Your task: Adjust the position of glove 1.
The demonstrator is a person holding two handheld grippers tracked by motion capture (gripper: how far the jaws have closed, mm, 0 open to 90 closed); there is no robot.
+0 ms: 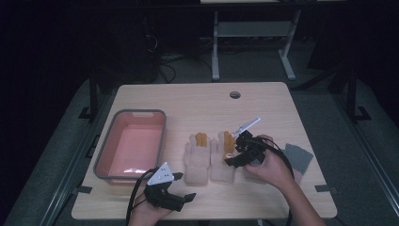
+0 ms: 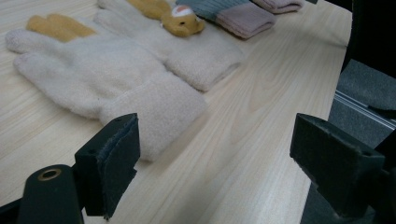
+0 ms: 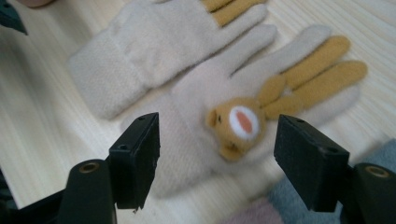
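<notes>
Dim room, wooden table (image 1: 263, 101)

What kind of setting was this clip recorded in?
Probably a lab or workshop set up for recording, not a home: a plain wooden table with a cable hole stands in a dark room, another metal-legged bench behind it and loose cables on the grey floor.

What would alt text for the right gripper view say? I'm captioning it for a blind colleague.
Two open black jaws of the right gripper hover over a cream glove with an orange animal face sewn on it and orange fingers. A second cream glove lies beside it on the wooden table.
</notes>
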